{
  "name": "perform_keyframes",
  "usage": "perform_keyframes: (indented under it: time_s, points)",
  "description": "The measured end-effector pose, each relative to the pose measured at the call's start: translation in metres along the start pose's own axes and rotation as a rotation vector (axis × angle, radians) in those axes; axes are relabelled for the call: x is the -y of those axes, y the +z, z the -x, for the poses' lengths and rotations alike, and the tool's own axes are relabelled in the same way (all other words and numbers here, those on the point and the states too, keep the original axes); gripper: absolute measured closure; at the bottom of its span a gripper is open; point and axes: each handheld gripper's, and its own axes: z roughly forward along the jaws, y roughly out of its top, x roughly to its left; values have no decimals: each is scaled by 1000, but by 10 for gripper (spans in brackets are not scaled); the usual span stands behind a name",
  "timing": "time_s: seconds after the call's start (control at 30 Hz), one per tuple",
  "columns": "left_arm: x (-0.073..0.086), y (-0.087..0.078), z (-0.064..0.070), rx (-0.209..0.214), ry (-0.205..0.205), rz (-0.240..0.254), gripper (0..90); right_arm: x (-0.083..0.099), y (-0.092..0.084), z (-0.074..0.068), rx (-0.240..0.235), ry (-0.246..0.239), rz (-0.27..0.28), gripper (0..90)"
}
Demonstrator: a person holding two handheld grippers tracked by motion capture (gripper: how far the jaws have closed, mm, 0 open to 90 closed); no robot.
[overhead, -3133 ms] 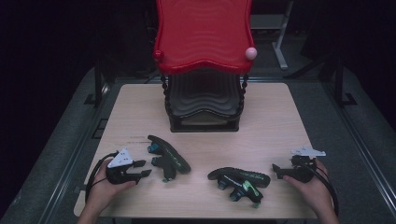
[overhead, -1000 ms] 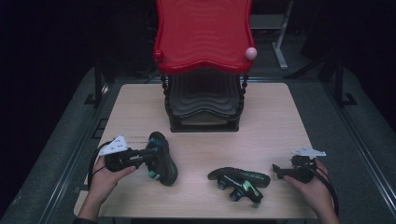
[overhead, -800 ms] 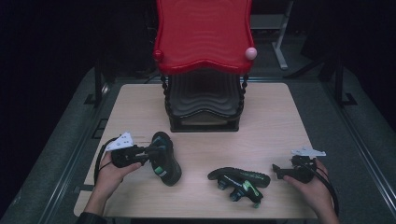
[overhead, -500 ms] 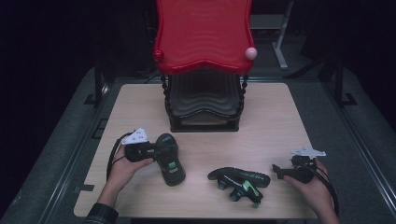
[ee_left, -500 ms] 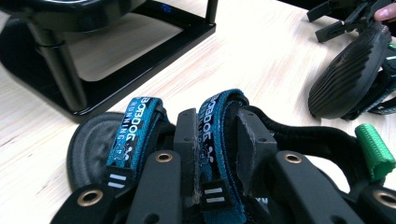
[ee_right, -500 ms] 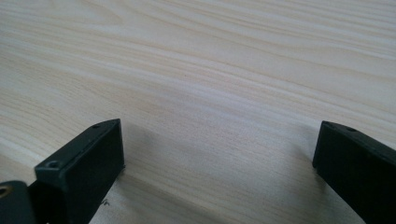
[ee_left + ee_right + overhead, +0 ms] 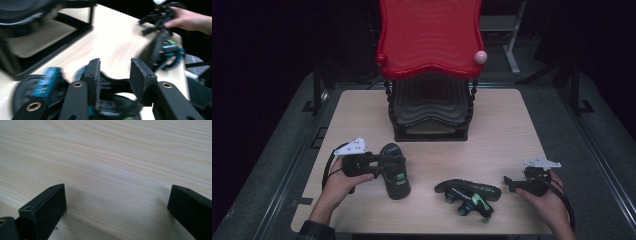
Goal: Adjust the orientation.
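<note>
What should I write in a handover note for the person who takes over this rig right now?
Left gripper: jaws closing around the rim of the upright black shoe near the table's left front; firm grip not confirmed.
Right gripper: open, empty, resting at the right front.
Second black shoe: lying on its side, front centre.
Shoe rack with red top tier: at the back, lower tiers look empty.
Done: nothing placed yet. Left: probably both shoes.

- A shoe rack (image 7: pixel 429 107) stands at the counter's (image 7: pixel 507 130) far middle.
- One shoe (image 7: pixel 395 170) lies front-left, just beside the left gripper (image 7: pixel 374 162).
- Another shoe (image 7: pixel 468 192) lies front-centre, left of the right gripper (image 7: pixel 511 182).
</note>
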Motion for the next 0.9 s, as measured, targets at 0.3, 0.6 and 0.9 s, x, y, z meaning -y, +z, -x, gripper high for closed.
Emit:
perform_keyframes:
  time_s: [0.3,0.6,0.9]
  points:
    - [6,21,13,60,8,-58,713,0,0,0,-1,1,-1,14]
    - [6,16,18,58,24,-88,863,0,0,0,-1,0,-1,14]
    - [14,-6,26,38,26,-92,866,0,0,0,-1,0,-1,14]
